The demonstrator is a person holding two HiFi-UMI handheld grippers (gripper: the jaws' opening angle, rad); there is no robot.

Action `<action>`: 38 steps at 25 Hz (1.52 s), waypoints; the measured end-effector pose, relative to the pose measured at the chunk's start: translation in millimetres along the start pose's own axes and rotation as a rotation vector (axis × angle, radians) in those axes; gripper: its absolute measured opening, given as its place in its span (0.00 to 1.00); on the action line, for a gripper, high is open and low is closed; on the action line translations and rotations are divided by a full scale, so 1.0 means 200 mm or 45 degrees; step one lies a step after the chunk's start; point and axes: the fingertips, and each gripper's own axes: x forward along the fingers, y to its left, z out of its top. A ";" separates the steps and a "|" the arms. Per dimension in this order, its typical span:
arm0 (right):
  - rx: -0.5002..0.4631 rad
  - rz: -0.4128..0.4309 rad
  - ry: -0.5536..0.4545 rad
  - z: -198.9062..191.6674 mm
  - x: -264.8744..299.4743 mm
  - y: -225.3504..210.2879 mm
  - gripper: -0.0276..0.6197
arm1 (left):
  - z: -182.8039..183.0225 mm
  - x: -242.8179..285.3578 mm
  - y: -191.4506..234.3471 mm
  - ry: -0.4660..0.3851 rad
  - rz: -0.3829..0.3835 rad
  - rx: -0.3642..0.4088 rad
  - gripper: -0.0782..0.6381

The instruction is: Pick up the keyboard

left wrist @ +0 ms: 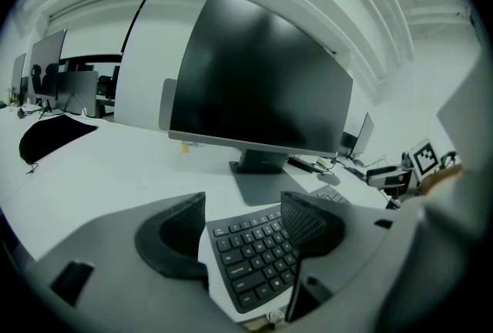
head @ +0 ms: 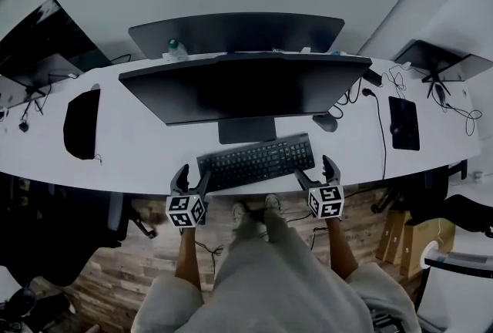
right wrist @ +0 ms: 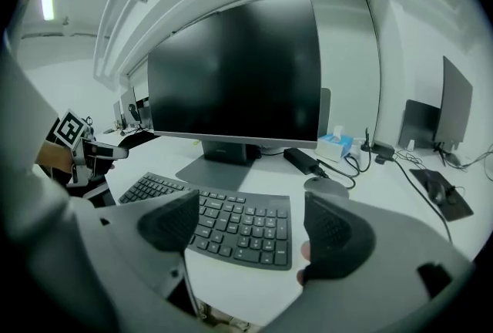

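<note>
A black curved keyboard (head: 256, 160) lies on the white desk (head: 139, 146) near its front edge, in front of the monitor stand. My left gripper (head: 192, 177) hangs at the keyboard's left end, jaws open; in the left gripper view the keyboard's (left wrist: 258, 258) left end shows between and just beyond the left gripper's (left wrist: 243, 208) pads, not pressed by them. My right gripper (head: 314, 171) stands open at the right end. In the right gripper view the keyboard's (right wrist: 231, 225) number pad lies just ahead of the right gripper's (right wrist: 248, 208) wide gap, untouched.
A large dark monitor (head: 243, 85) stands right behind the keyboard, with a second one behind it. A mouse (head: 326, 122) and cables lie at the right, a black pad (head: 404, 123) further right, a dark mat (head: 81, 123) at the left. A tissue box (right wrist: 335, 145) sits behind.
</note>
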 end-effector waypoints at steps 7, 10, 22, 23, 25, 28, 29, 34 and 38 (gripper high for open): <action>0.009 0.072 0.069 -0.07 0.14 -0.06 0.69 | -0.08 0.02 0.00 0.049 0.063 -0.037 0.51; 0.013 0.097 0.092 -0.09 0.20 -0.07 0.71 | -0.13 0.05 0.02 0.081 0.083 -0.062 0.51; 0.074 0.157 0.212 -0.23 0.41 -0.13 0.73 | -0.29 0.18 0.07 0.160 0.122 -0.182 0.54; 0.085 0.158 0.217 -0.24 0.42 -0.14 0.73 | -0.30 0.19 0.07 0.166 0.120 -0.186 0.54; 0.101 0.161 0.227 -0.25 0.46 -0.15 0.73 | -0.32 0.22 0.07 0.176 0.116 -0.190 0.55; 0.125 0.171 0.238 -0.26 0.50 -0.16 0.74 | -0.34 0.25 0.08 0.188 0.115 -0.197 0.55; 0.135 0.177 0.242 -0.27 0.51 -0.16 0.74 | -0.34 0.26 0.08 0.190 0.116 -0.199 0.55; 0.181 0.197 0.258 -0.28 0.56 -0.17 0.74 | -0.36 0.30 0.08 0.196 0.112 -0.217 0.55; 0.179 0.222 0.272 -0.28 0.59 -0.16 0.74 | -0.37 0.33 0.07 0.203 0.095 -0.226 0.55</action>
